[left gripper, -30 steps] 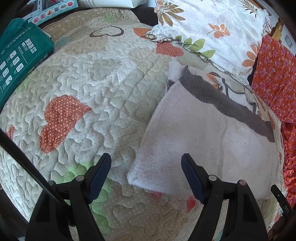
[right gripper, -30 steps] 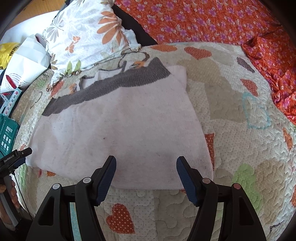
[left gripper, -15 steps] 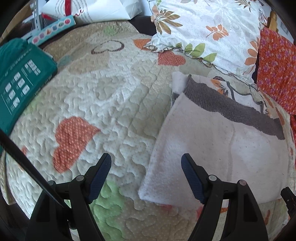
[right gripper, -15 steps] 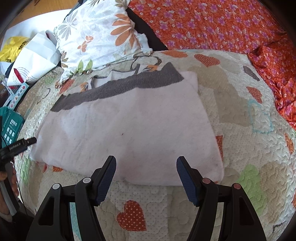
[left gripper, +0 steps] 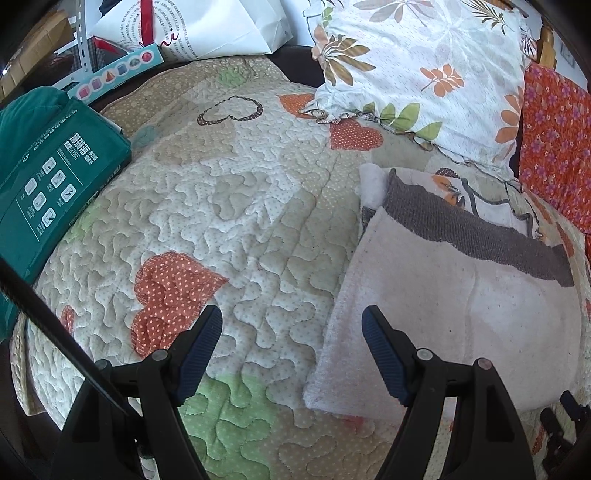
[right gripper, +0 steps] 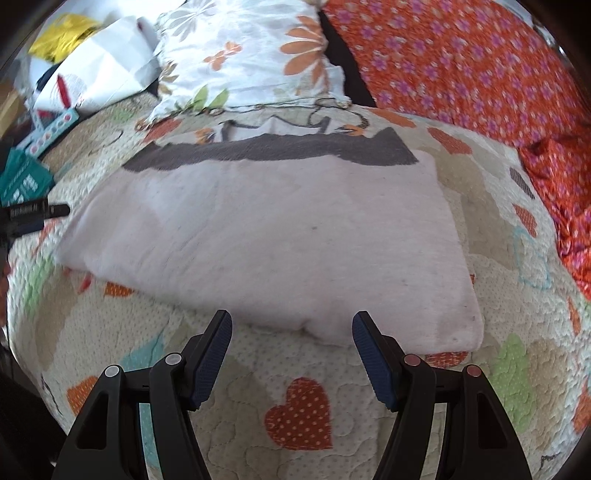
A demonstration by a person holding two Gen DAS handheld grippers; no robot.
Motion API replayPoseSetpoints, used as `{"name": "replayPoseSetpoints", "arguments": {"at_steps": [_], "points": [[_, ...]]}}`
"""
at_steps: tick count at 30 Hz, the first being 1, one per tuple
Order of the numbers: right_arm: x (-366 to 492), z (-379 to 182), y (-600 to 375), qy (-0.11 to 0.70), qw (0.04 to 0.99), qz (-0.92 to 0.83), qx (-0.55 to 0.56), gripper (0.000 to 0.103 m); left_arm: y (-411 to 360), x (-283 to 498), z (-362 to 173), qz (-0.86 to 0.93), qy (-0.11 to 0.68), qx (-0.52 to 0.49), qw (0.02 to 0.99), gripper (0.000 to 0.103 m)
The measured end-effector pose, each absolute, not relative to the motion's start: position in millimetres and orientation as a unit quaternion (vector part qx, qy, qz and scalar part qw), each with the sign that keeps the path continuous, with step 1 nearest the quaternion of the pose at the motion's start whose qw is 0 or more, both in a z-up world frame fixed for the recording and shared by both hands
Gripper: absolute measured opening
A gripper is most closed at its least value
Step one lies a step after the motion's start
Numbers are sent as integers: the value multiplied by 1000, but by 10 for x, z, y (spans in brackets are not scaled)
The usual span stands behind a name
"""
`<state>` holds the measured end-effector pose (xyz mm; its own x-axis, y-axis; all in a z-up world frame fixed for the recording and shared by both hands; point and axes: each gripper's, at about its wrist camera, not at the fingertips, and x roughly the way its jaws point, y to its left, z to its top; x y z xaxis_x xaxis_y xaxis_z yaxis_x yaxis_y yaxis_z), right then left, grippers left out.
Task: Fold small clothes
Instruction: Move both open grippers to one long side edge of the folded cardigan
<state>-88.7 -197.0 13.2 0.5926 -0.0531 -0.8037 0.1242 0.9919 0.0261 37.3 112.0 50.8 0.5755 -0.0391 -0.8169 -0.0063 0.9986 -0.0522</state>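
Observation:
A white fleecy garment [right gripper: 280, 236] with a grey band along its far edge lies folded flat on the quilted bedspread [right gripper: 303, 435]. In the left wrist view the same garment [left gripper: 454, 317] fills the right side. My left gripper [left gripper: 291, 334] hangs open above the quilt at the garment's left edge, nothing between its fingers. My right gripper [right gripper: 291, 330] is open too, just above the garment's near edge, holding nothing. The tip of the left gripper [right gripper: 33, 214] shows at the left of the right wrist view.
A floral pillow [left gripper: 424, 62] lies behind the garment, with an orange flowered blanket [right gripper: 480, 62] to its right. A green package [left gripper: 48, 184], a white paper bag [left gripper: 207, 29] and a colourful box [left gripper: 114, 74] sit at the quilt's far left edge.
The right gripper has drawn back toward me, so the garment's near edge now lies at its fingertips. The left wrist view has swung left, showing more quilt and the bag.

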Motion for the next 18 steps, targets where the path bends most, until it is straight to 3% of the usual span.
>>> {"name": "replayPoseSetpoints", "arguments": {"at_steps": [18], "points": [[-946, -6, -1187, 439, 894, -13, -83, 73, 1241, 803, 609, -37, 463, -55, 884, 77]]}}
